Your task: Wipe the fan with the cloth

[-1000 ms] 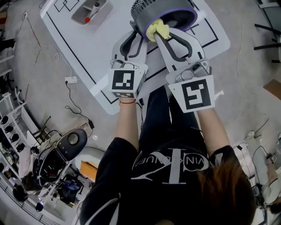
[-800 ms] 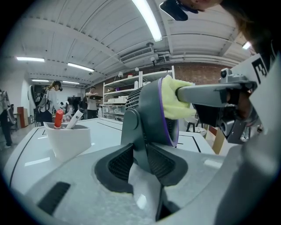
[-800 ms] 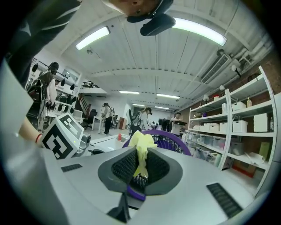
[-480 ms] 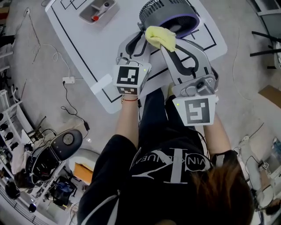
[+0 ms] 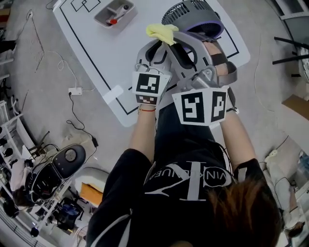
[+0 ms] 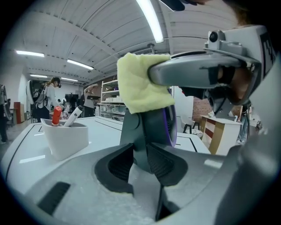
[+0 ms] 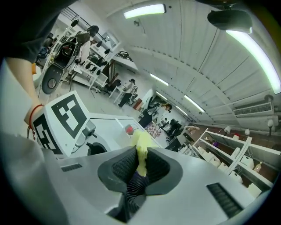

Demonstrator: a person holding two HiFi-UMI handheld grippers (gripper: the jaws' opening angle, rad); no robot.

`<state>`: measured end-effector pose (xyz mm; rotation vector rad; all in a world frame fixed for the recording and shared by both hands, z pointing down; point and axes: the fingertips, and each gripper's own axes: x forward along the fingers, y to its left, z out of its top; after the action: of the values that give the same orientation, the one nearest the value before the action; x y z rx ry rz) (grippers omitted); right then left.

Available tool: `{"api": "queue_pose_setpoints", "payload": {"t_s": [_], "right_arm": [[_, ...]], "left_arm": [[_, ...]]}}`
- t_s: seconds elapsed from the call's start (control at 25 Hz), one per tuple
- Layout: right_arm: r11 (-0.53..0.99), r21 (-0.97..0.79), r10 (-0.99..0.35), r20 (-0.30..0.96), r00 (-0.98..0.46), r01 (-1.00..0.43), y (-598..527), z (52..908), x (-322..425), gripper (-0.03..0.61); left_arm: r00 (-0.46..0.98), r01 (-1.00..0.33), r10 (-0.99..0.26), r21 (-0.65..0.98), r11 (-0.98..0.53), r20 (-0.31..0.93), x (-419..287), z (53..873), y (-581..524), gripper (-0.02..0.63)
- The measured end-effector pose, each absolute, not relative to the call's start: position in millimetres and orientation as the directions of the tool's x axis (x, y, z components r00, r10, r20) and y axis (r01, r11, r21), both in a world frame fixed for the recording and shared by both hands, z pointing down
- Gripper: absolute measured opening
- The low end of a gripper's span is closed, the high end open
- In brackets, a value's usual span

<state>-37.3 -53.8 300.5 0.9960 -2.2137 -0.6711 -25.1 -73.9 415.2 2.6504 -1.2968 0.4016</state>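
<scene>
On the white table the fan stands near the far edge, your left hand-held gripper clamped on its dark casing, your right hand-held gripper tilted sideways, reaching across and pinching the yellow cloth at the fan's top.

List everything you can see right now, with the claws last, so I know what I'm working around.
table: one, white with black lines, ahead of the person
fan: one, dark grey with a purple ring, on the table's far side
cloth: one, yellow, at the fan's edge
tray: one, grey, on the table left of the fan
markers: apparently two, one red and one white, standing in the tray
power strip: one, white, on the floor left of the table
left claw: one, grey, closed on the fan's dark body
right claw: one, grey, closed on the cloth
</scene>
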Motion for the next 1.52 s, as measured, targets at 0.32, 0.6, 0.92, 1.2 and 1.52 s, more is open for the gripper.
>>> {"api": "queue_pose_setpoints", "payload": {"t_s": [0.32, 0.6, 0.92, 1.2, 1.52], "right_arm": [[0.511, 0.673, -0.85, 0.303, -0.431, -0.535, -61, 287, -20, 0.037], [0.429, 0.661, -0.9, 0.256, -0.352, -0.616, -81, 274, -2, 0.037], [0.397, 0.631, -0.917, 0.237, -0.322, -0.666, -94, 268, 29, 0.035], [0.379, 0.577, -0.925, 0.266, -0.272, -0.723, -107, 278, 73, 0.034], [0.388, 0.583, -0.919, 0.301, -0.254, -0.714, -109, 290, 96, 0.034]], "left_arm": [[0.61, -0.777, -0.727, 0.058, -0.627, 0.316, -28, 417, -70, 0.101], [0.603, -0.78, -0.729, 0.048, -0.624, 0.324, -34, 419, -82, 0.1], [0.606, -0.772, -0.72, 0.032, -0.634, 0.338, -32, 419, -87, 0.107], [0.593, -0.78, -0.726, 0.026, -0.625, 0.347, -33, 419, -88, 0.109], [0.587, -0.782, -0.727, 0.018, -0.622, 0.357, -30, 416, -86, 0.109]]}}
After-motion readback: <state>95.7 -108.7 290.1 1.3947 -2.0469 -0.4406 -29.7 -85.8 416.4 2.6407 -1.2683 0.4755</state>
